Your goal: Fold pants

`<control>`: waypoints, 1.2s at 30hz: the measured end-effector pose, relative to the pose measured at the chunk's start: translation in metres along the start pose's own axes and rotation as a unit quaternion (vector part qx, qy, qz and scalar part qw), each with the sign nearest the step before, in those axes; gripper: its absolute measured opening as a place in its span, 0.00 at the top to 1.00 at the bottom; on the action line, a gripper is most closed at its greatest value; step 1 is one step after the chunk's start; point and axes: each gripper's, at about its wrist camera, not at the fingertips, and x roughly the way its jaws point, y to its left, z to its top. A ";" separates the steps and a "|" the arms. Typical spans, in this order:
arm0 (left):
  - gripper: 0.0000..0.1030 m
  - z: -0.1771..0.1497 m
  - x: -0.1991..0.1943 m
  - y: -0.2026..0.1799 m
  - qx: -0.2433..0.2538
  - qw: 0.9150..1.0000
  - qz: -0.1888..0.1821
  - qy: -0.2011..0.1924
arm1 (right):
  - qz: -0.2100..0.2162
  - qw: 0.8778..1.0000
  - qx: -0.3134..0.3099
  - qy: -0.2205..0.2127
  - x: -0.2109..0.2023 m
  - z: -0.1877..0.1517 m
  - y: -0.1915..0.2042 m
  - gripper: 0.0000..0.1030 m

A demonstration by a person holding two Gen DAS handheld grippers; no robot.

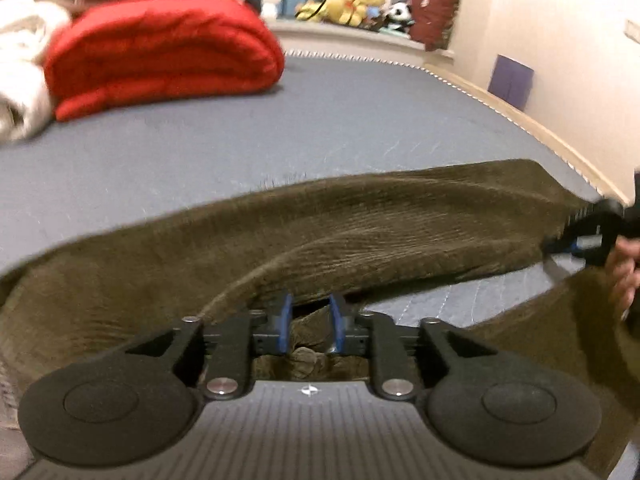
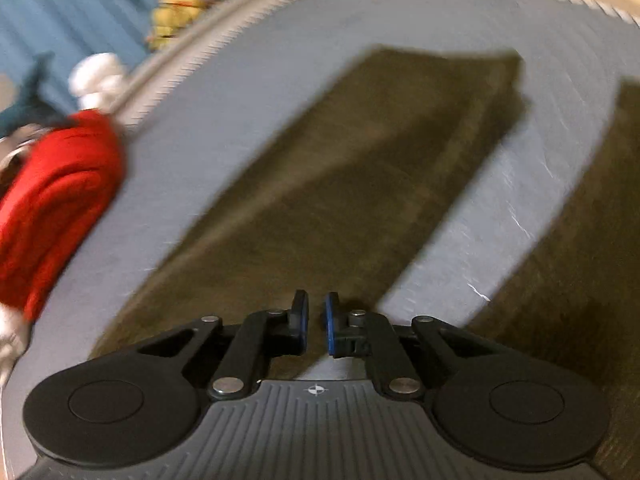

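Olive-brown corduroy pants (image 1: 360,220) lie across a grey-blue bed (image 1: 280,120). My left gripper (image 1: 312,320) holds a bunch of their cloth between its blue pads, and a ridge of fabric rises toward it. At the right edge of that view my right gripper (image 1: 560,246), held by a hand (image 1: 624,276), bites the lower edge of one leg. In the blurred right wrist view the right gripper (image 2: 316,324) has its pads almost together at the edge of that leg (image 2: 360,160). The other leg (image 2: 580,240) lies to the right.
A folded red blanket (image 1: 160,48) and a heap of white cloth (image 1: 20,60) sit on the bed at the far left. Stuffed toys (image 1: 348,4) line a ledge beyond the bed. The bed's wooden edge (image 1: 520,120) and a wall run along the right.
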 end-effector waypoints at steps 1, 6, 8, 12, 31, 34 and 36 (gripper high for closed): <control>0.59 -0.002 0.006 -0.002 0.001 1.000 -0.001 0.008 | -0.004 1.000 0.009 0.005 0.006 0.000 -0.002 0.89; 0.46 -0.022 0.048 -0.011 0.060 0.997 0.008 0.054 | -0.004 1.000 0.011 -0.015 0.013 0.000 0.012 0.63; 0.48 -0.029 0.056 -0.016 0.084 0.995 0.019 0.055 | -0.014 1.000 -0.011 -0.023 0.016 -0.003 0.025 0.58; 0.79 -0.028 0.052 -0.014 0.109 0.993 0.022 0.039 | -0.045 0.997 -0.040 -0.044 0.019 -0.006 0.031 0.87; 0.64 -0.025 -0.012 0.022 0.053 0.991 -0.115 0.031 | -0.017 0.994 -0.045 -0.099 -0.031 0.013 -0.001 0.69; 0.66 -0.047 0.008 0.002 0.128 0.987 -0.052 0.078 | 0.002 0.990 -0.091 -0.104 -0.047 0.013 0.011 0.58; 0.66 -0.037 -0.005 -0.006 0.131 0.989 -0.040 0.064 | 0.014 0.988 -0.111 -0.105 -0.060 0.010 0.017 0.56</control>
